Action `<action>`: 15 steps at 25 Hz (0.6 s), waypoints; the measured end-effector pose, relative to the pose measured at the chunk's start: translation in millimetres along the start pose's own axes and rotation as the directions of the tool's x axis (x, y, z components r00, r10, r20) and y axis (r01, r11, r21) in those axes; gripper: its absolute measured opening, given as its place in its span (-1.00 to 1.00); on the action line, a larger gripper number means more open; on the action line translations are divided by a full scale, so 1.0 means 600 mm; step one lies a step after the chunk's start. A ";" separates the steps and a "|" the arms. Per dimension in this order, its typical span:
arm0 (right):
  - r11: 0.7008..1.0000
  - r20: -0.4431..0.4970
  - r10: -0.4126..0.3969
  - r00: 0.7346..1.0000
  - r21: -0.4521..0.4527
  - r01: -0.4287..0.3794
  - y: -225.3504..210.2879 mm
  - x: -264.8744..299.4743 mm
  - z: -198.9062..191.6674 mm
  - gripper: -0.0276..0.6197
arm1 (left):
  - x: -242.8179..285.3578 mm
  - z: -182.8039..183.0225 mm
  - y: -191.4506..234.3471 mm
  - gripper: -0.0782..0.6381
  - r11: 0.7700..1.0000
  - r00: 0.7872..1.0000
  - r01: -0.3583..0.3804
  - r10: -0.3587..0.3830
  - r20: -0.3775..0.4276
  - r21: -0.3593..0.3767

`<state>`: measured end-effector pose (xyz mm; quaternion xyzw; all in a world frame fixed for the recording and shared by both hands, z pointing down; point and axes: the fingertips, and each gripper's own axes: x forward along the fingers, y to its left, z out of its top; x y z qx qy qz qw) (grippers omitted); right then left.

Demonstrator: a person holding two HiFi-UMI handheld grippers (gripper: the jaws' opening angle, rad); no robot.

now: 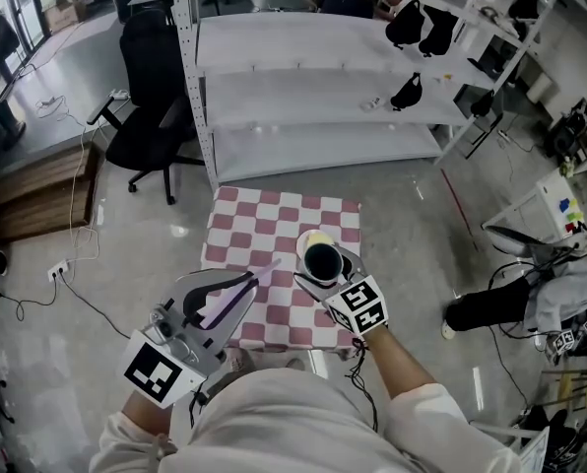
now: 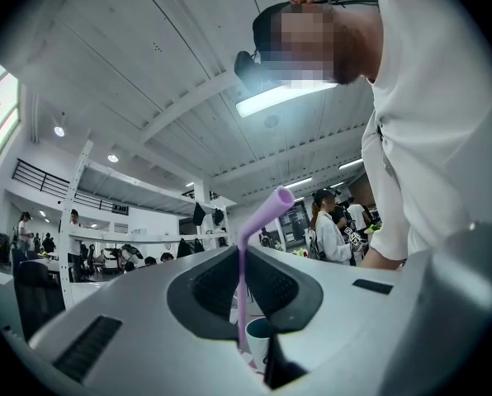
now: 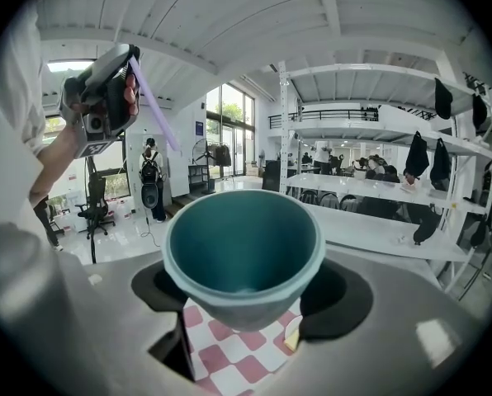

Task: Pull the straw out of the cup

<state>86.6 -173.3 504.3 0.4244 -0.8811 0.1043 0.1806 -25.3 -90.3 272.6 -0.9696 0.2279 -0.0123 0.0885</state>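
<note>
**Item 1:** purple bendy straw (image 2: 263,216). It is pinched between the pressed-together jaws of the left gripper (image 2: 243,294), with the bent end uppermost. It is held clear of the cup, to its left, above the near left part of the checked tablecloth (image 1: 264,215).

**Item 2:** teal cup (image 3: 242,246). It is clasped by its sides between the wide-set jaws of the right gripper (image 3: 246,292), with the mouth turned toward that gripper's camera. Nothing is seen inside it.

**Item 3:** metal shelving (image 1: 313,97). It is placed beyond the far edge of the cloth.
</note>
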 end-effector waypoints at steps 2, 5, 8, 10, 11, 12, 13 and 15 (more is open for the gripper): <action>1.000 -0.002 0.002 1.000 0.000 -0.002 0.001 -0.001 0.000 0.26 | 0.000 0.000 0.000 -0.71 1.000 1.000 0.000 0.000 0.000 -0.001; 1.000 0.000 0.002 1.000 -0.002 -0.002 0.001 0.000 -0.001 0.26 | 0.000 -0.002 0.000 -0.71 1.000 1.000 0.000 0.000 -0.003 0.003; 1.000 -0.001 0.003 1.000 -0.003 -0.003 0.001 -0.001 -0.002 0.26 | 0.002 -0.003 -0.001 -0.71 1.000 1.000 -0.001 0.001 -0.009 0.004; 1.000 -0.001 0.003 1.000 -0.003 -0.003 0.000 -0.003 -0.001 0.26 | 0.004 0.000 -0.002 -0.71 1.000 1.000 -0.002 0.002 -0.008 0.003; 1.000 -0.001 0.004 1.000 -0.004 -0.004 0.000 -0.004 -0.001 0.26 | 0.005 0.000 -0.003 -0.71 1.000 1.000 -0.001 0.001 -0.009 0.005; 1.000 -0.001 0.004 1.000 -0.004 -0.004 0.000 -0.005 -0.002 0.26 | 0.005 0.000 -0.005 -0.71 1.000 1.000 0.001 -0.001 -0.011 0.007; 1.000 -0.001 0.005 1.000 -0.005 -0.005 0.000 -0.006 -0.002 0.26 | 0.005 0.000 -0.006 -0.71 1.000 1.000 0.002 -0.002 -0.014 0.008; 1.000 -0.002 0.006 1.000 -0.006 -0.006 0.002 -0.007 -0.003 0.26 | 0.005 0.000 -0.009 -0.71 1.000 1.000 0.003 -0.002 -0.017 0.010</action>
